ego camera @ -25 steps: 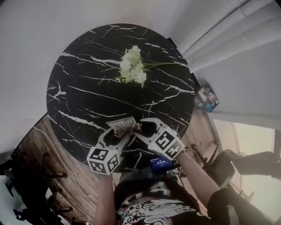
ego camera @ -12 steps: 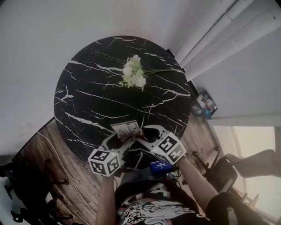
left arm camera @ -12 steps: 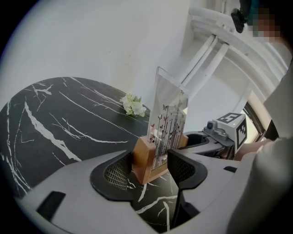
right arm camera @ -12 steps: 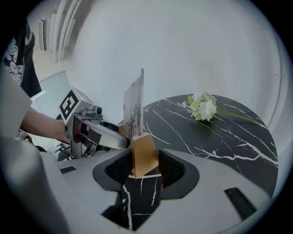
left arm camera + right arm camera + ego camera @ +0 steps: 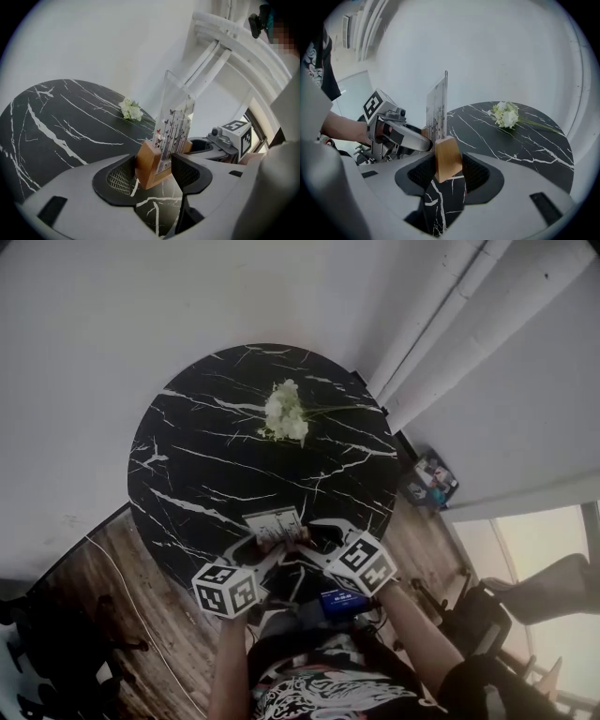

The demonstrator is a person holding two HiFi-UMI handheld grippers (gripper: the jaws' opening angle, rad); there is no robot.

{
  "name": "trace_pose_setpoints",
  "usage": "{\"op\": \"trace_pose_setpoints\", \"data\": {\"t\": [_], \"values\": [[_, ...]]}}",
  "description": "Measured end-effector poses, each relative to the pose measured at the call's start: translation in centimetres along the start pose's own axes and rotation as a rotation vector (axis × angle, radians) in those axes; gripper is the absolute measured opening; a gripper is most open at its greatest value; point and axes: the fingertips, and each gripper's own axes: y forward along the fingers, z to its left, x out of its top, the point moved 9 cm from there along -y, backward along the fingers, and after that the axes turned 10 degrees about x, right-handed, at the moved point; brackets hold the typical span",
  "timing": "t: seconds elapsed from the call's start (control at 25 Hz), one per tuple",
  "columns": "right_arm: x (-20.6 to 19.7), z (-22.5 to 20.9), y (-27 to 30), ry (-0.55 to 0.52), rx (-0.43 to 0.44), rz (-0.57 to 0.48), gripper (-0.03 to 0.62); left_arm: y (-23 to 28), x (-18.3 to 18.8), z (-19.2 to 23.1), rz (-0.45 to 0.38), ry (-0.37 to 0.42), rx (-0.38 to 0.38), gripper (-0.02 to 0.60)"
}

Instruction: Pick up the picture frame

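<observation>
Clearly both tongs are clenched on the picture frame (image 5: 275, 524). The left tongs (image 5: 154, 171) pinch the left end of its wooden base (image 5: 149, 165), and the right tongs (image 5: 447, 171) pinch the right end, pads pressed against the wood on either side. The base's long axis runs left to right between the two tongs, so each hand carries one end and neither is nearer than the other. The clear pane (image 5: 176, 124) with its printed insert rises from the base, roughly upright and leaning slightly.

From the head view the frame sits over the near edge of the round black marbled bench (image 5: 206, 474), close to the person's body. The bunch of white flowers (image 5: 286, 413) lies well apart at the far side. In both gripper views veined marble shows below the wood, so the base looks clear of the bench surface and the pick-up seems largely done.

Any further move turns on keeping the two ends level, since tilting one hand would twist the base between the pads.
</observation>
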Motion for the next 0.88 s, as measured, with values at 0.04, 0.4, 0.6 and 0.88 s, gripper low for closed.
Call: {"op": "trace_pose_setpoints", "data": {"t": [0.04, 0.4, 0.6, 0.88], "values": [[0.0, 0.2, -0.3, -0.001, -0.004, -0.003, 0.175, -0.2, 0.0, -0.2, -0.004, -0.009, -0.006, 0.252], [-0.5, 3.0, -2.5, 0.007, -0.052, -0.038, 0.175, -2.1, -0.5, -2.2, -0.020, -0.021, -0.054, 0.252], [-0.7, 4.0, -3.3, 0.007, -0.063, -0.065, 0.175, -3.0, -0.7, -2.8, -0.035, -0.014, -0.069, 0.250], [-0.9, 4.9, -3.9, 0.002, -0.079, -0.082, 0.175, -3.7, -0.7, -3.3, -0.036, -0.009, -0.088, 0.250]]}}
